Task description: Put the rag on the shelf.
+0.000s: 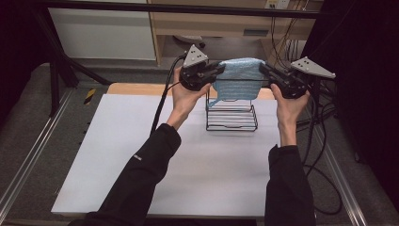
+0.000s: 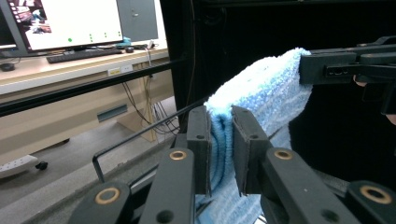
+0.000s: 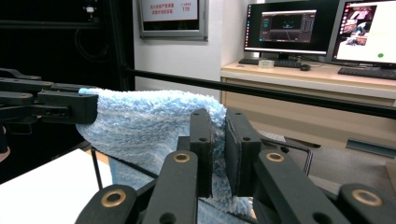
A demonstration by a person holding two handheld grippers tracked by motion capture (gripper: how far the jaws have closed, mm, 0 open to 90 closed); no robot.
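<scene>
- Light-blue fluffy terry towel [image 1: 237, 77] hangs over the top bar of the black wire rack [image 1: 232, 117] at the far side of my white desk [image 1: 188, 174].
- Left tool [image 1: 212, 71] and right tool [image 1: 266, 71] each pinch an opposite top edge of it, jaws narrow on the pile.
- I judge it light, limp and compressible, not slippery; corner or edge holds suit best.
- Hard to make out: the fold behind the rack and the lower hem.

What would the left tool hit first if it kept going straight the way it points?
Beyond the towel it already pinches, the left tool points across the rack at the right tool, so probably that; depth is hard to judge.
</scene>
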